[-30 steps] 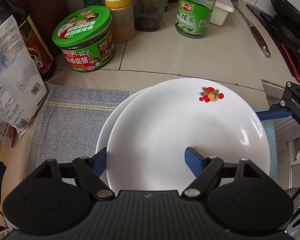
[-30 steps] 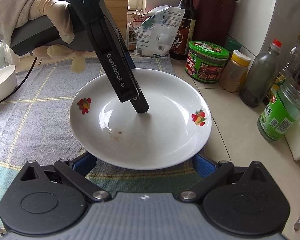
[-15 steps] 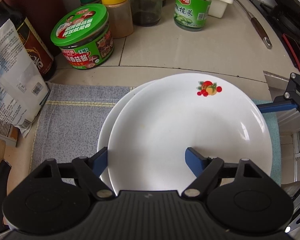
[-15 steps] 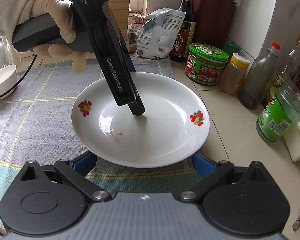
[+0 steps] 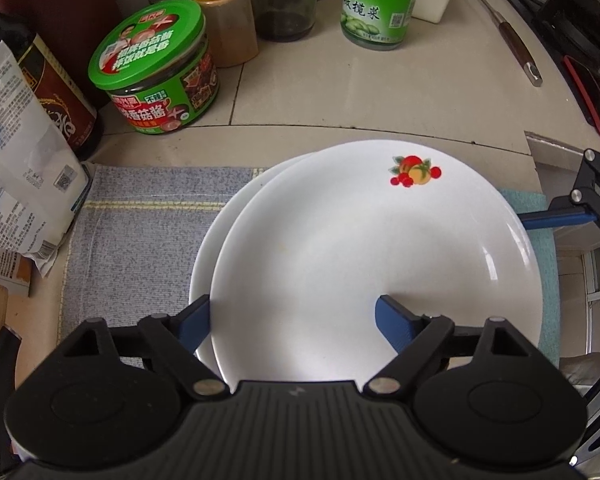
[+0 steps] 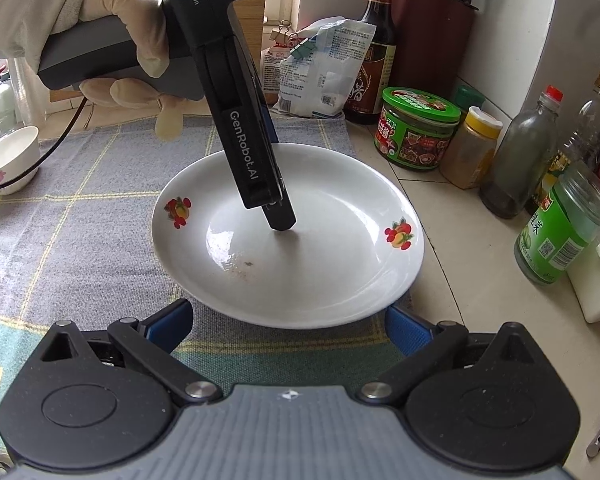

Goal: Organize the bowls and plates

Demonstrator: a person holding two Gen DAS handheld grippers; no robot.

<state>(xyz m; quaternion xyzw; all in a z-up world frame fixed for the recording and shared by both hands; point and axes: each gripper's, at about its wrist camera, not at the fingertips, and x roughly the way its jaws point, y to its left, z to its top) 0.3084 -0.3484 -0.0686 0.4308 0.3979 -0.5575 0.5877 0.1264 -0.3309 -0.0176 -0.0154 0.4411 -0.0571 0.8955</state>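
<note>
My left tool is opening off the top plate: glazed, slick, brittle, best pinched at the rim.

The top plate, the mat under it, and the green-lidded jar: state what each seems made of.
Top plate: apparently glazed white ceramic; glossy highlights, printed fruit decal.
Mat: woven cloth, matte; visible weave and yellow stripes.
Green-lidded jar: likely clear glass with a printed lid of metal or plastic; dark contents show through the wall.
</note>
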